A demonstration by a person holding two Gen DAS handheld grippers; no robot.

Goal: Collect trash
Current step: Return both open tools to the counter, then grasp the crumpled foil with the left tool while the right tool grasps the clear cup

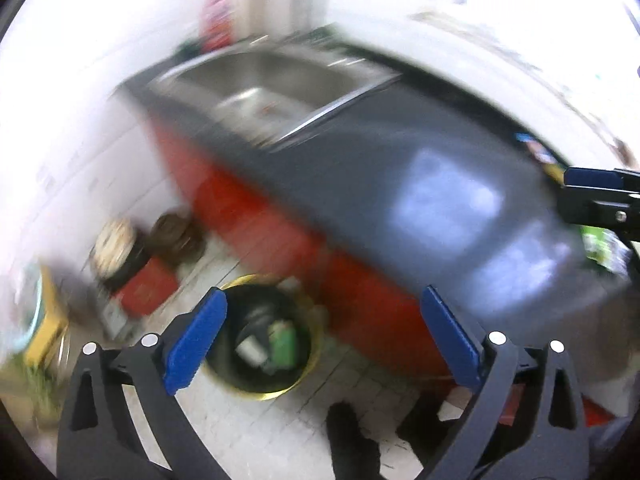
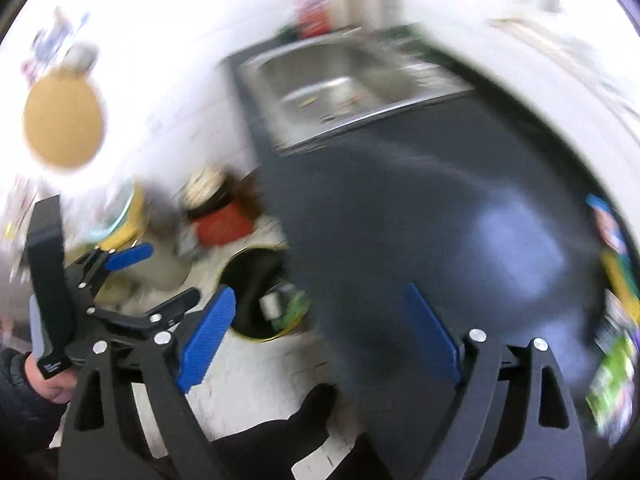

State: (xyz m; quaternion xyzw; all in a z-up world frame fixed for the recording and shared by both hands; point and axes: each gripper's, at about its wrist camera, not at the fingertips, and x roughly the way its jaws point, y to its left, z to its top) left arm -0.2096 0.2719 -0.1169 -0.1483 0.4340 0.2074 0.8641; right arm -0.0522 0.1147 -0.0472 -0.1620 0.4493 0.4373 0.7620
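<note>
Two grippers, left gripper (image 1: 324, 336), right gripper (image 2: 320, 334), jaws apart, one bin (image 1: 262, 338)

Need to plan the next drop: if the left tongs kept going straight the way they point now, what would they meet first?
Probably the trash bin on the floor: it sits between the open left tongs, toward their left finger, with the red cabinet front close beside. Blur makes depth uncertain.

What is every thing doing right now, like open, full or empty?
Left hand-held gripper: open, holding nothing.
Right hand-held gripper: open, holding nothing.
Trash bin: open on the floor, with trash inside.
Sink: almost empty, only small bits.
Green packet: lying on the counter.
</note>
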